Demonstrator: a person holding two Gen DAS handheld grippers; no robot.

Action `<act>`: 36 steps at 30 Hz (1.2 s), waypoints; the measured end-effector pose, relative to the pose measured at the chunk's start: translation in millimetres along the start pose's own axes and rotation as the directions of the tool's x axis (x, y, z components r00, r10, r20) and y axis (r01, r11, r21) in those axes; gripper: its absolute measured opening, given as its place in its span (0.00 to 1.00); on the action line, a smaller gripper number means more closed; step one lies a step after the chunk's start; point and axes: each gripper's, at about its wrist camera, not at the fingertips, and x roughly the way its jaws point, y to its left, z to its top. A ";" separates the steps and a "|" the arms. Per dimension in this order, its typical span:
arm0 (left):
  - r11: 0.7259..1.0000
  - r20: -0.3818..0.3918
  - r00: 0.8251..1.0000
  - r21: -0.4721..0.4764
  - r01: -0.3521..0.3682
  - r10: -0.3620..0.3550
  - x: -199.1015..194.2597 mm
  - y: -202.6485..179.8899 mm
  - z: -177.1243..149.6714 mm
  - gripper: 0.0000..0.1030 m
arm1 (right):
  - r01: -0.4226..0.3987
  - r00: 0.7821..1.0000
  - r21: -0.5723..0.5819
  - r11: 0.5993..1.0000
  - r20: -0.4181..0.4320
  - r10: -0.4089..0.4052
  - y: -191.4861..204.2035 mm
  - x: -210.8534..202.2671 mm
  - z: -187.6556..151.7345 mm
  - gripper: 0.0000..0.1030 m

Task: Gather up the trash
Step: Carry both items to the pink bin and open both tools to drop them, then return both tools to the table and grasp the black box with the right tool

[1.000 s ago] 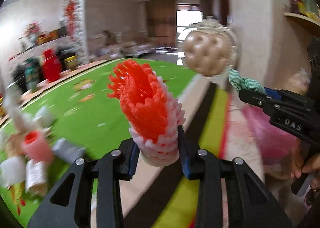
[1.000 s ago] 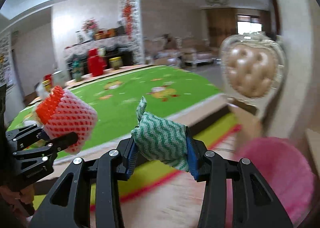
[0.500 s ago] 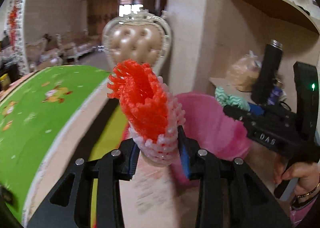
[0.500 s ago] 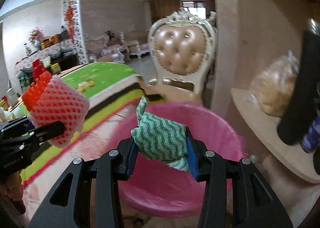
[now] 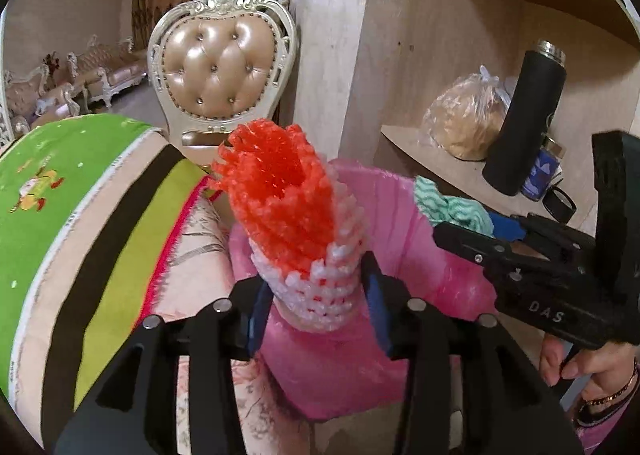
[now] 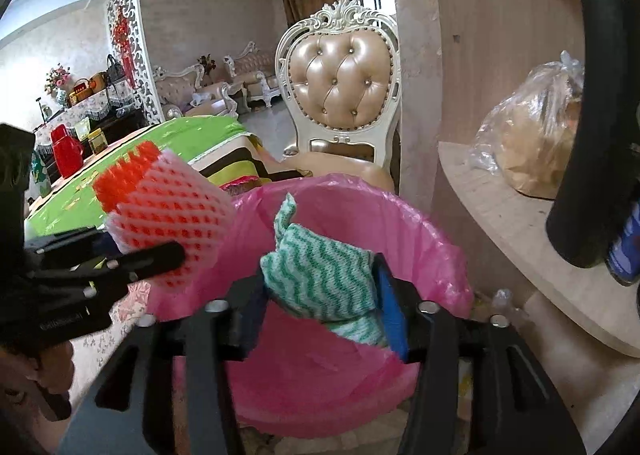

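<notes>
Bin interior only from right tongs, beneath cloth.

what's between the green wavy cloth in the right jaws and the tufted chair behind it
In the right wrist view, the pink bag-lined bin lies between: its open mouth and far rim sit beyond the green-and-white wavy cloth, before the cream tufted chair.

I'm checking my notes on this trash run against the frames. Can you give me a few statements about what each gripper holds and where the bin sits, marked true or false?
1. The left gripper holds a red and white foam net. True.
2. The right gripper is empty. False: it clamps a green and white cloth.
3. The pink-lined bin lies below both grippers. True.
4. The black bottle stands inside the bin. False: it stands on the shelf.
</notes>
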 end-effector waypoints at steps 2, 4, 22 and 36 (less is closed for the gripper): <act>1.000 0.009 1.000 0.002 -0.003 0.003 -1.2 3.7 -4.2 0.56 | -0.003 1.000 0.006 1.000 0.014 0.003 0.2 -1.5 0.6 0.75; 1.000 0.025 1.000 -0.003 -0.017 0.017 -7.5 7.9 -6.8 0.61 | -0.006 1.000 0.003 1.000 0.022 0.006 0.7 -4.2 1.4 0.75; 0.945 0.121 0.942 -0.132 -0.298 0.314 -134.0 62.4 -62.5 0.96 | -0.018 0.996 -0.041 0.999 0.084 0.022 42.0 -44.1 10.2 0.83; 0.752 0.072 0.765 -0.259 -0.606 0.640 -259.0 127.0 -137.9 0.96 | -0.294 0.955 -0.237 0.926 -0.027 0.296 187.3 -23.0 -5.1 0.83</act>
